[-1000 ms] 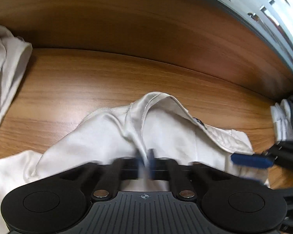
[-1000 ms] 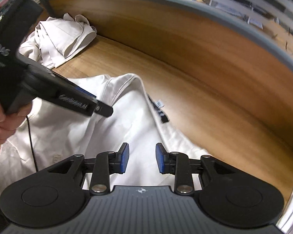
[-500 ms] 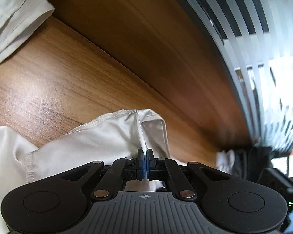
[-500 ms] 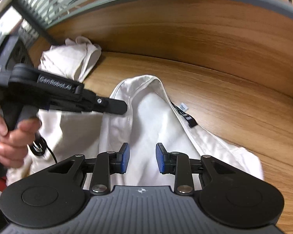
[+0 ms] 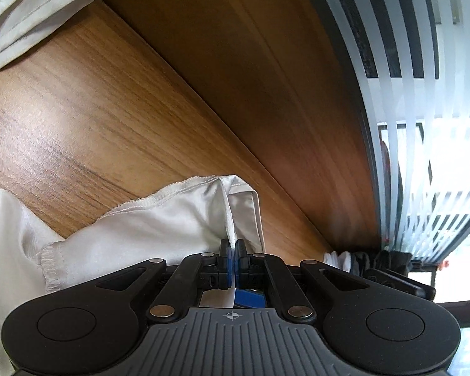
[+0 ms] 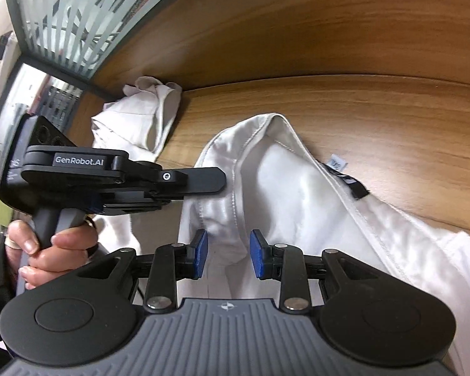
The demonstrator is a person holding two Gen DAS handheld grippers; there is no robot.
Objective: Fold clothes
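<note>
The left gripper [image 5: 232, 258], tilted downward and rolled over, has its jaws pinched tight on a fold of the white garment [image 5: 159, 228]. The right gripper [image 6: 228, 258] angles down, jaws partly apart, with cloth bunched between them, pads not pressing it. A hand [image 6: 51, 252] clasps the left handle.
</note>
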